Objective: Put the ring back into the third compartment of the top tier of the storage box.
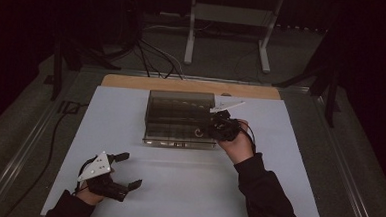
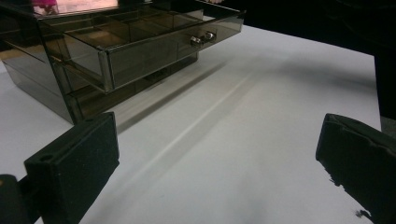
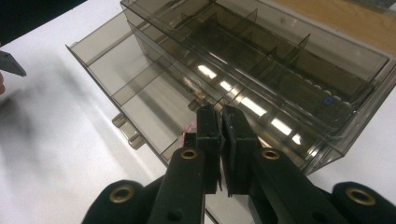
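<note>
On the white surface (image 1: 177,188) the drawer box (image 1: 180,119) looks light, rigid, slippery, best taken by its knob (image 2: 201,38); right tool (image 3: 220,122) closed and empty above the open drawer (image 3: 140,88), left tool (image 1: 122,170) open.

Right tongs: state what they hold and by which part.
The right tongs are shut over the open drawer of the smoky organizer box; no held thing can be made out.

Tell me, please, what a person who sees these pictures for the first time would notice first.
First comes the smoky clear drawer box at the far middle of the white table, its top drawer pulled partly out. The right gripper, jaws shut, hangs over that drawer's right end. The left gripper rests near the table's front left corner, jaws wide open and holding nothing.
</note>
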`<state>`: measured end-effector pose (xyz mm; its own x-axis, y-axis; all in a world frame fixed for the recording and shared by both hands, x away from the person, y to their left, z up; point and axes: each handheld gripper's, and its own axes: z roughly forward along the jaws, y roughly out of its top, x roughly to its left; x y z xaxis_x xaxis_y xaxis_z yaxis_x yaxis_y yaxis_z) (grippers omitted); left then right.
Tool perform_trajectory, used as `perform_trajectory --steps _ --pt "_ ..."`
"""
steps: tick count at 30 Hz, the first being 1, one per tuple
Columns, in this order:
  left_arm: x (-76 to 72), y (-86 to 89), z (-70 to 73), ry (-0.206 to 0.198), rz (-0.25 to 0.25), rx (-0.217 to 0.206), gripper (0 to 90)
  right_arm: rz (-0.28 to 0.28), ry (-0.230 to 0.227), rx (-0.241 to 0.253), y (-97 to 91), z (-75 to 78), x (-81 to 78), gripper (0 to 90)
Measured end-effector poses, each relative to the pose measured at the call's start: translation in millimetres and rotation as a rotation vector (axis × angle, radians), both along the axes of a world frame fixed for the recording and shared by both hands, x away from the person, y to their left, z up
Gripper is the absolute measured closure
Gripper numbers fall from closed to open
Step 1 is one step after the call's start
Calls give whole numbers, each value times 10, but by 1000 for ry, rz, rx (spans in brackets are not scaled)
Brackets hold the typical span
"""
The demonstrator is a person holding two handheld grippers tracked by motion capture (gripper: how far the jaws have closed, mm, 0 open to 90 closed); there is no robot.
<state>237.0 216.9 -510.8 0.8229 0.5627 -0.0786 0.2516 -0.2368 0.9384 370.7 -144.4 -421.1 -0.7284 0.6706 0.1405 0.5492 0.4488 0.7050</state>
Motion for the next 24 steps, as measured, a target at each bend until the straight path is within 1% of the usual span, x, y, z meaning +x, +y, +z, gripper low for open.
perform_trajectory --steps 1,2,6,7,8,9,12,17,18,19,21,24 --pt "0 0 0 0 1 0 6 0 4 6 0 -11 4 801" --pt "0 1 0 0 1 0 6 1 6 15 0 -21 10 707" --pt "2 1 -1 0 1 0 6 -4 -10 19 -1 -5 0 513" --pt "2 1 -1 0 1 0 6 -4 -10 19 -1 -5 0 513" --pt "3 0 -1 1 1 0 6 -6 -17 22 -3 2 -2 476" --pt "3 -2 -1 1 1 -1 6 -8 -21 25 -7 20 -7 416" --pt "2 -1 -1 1 1 1 6 -10 -28 30 -9 42 -17 348" --pt "4 0 -3 2 1 1 6 -6 -51 46 4 76 -45 136" --pt "4 -1 -3 1 1 3 6 -7 -65 50 4 87 -57 114" --pt "4 -1 -3 1 1 3 6 -7 -65 50 4 87 -57 114" --pt "4 0 -2 0 1 2 6 20 -83 69 1 128 -95 13" --pt "3 -2 -3 0 0 6 6 34 -110 81 1 181 -138 0"
